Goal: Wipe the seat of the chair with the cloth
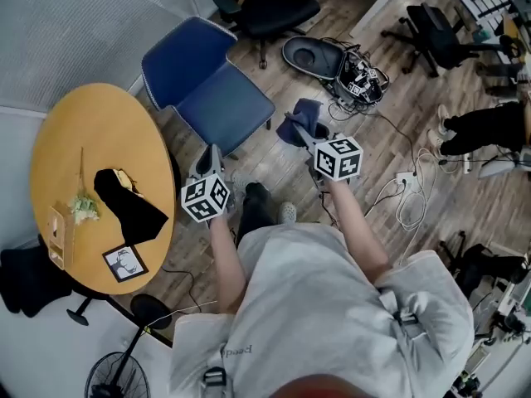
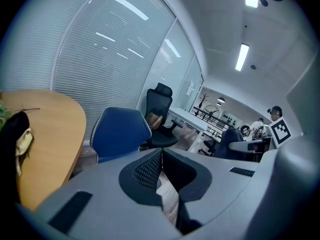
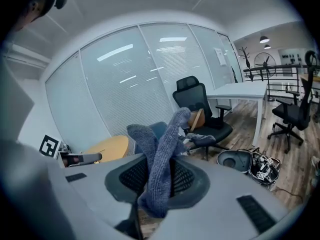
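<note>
Right gripper (image 3: 159, 170): my jaws are clenched on the cloth (image 3: 176, 126). The grey-blue knit is pinched between the mesh pads, with one fold standing up above them and a tail hanging below.
Left gripper (image 2: 161, 153): my jaws are closed tip to tip with nothing between them. A slit of wood floor (image 2: 167, 196) shows beneath the tips.
Cloth, from my head view: it is bunched at the nose of the right gripper (image 1: 305, 133). It is held in the air over the floor, beside the front right of the chair, and is not on the seat.
Chair (image 1: 222, 106): blue, with a bare seat and its backrest toward the blinds. It sits just ahead of the left gripper (image 1: 209, 156), and in the left gripper view its backrest stands beyond the jaws.
Counter (image 1: 91, 139): round and wooden, on my left, close beside the chair. It carries a crumpled black item (image 1: 129, 206), a small green sprig (image 1: 83, 207) and a printed card (image 1: 124, 262).
Farther out: a black office chair (image 1: 270, 7) stands beyond the blue one, and white cables (image 1: 406, 201) trail over the planks on my right.
</note>
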`<state>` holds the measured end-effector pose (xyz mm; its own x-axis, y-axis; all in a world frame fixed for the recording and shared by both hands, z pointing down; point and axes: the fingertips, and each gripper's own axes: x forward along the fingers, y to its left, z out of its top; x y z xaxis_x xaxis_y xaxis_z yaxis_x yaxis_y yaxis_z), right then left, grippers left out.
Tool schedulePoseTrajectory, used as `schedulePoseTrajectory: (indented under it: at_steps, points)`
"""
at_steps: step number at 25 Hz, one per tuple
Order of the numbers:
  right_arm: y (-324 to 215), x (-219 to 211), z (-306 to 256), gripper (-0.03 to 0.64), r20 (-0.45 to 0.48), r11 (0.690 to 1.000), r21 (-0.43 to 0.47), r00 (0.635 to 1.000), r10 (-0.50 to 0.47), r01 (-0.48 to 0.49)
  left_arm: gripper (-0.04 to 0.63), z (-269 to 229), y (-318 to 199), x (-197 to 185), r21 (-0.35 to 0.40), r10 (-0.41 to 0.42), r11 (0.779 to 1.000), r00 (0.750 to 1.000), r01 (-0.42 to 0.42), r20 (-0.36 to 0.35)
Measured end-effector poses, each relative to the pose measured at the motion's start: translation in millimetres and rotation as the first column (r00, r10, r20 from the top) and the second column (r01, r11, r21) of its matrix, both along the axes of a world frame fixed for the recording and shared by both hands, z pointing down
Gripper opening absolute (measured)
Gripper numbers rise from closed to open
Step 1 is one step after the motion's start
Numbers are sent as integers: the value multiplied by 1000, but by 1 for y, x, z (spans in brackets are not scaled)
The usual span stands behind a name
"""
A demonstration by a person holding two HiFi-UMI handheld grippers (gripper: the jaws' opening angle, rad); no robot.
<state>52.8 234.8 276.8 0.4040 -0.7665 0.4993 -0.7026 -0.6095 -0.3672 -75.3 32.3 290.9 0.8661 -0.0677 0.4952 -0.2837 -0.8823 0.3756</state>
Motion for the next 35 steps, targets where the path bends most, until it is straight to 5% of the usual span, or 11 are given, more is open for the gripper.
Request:
schedulePoseTrajectory:
  at_steps: [18,26,31,35]
  points:
    - [-111,68,34,101,42,992,-95,996,-80,84,29,58,-50,54,-113,100,989,992,-92,74]
    - [-130,99,44,101,41,974,-145,985,-169,173,29,74,-61,61,-150,22,989,995,-7,100]
    - [-166,135,46,103,8,924,-178,939,-343,339,29,84,-57,65,-163,-94,980,988,113,122]
    - [-212,158,50,103,-37,832,-189,842,-537,522,29,95,-53,71,-130,-223,961,963,243,152]
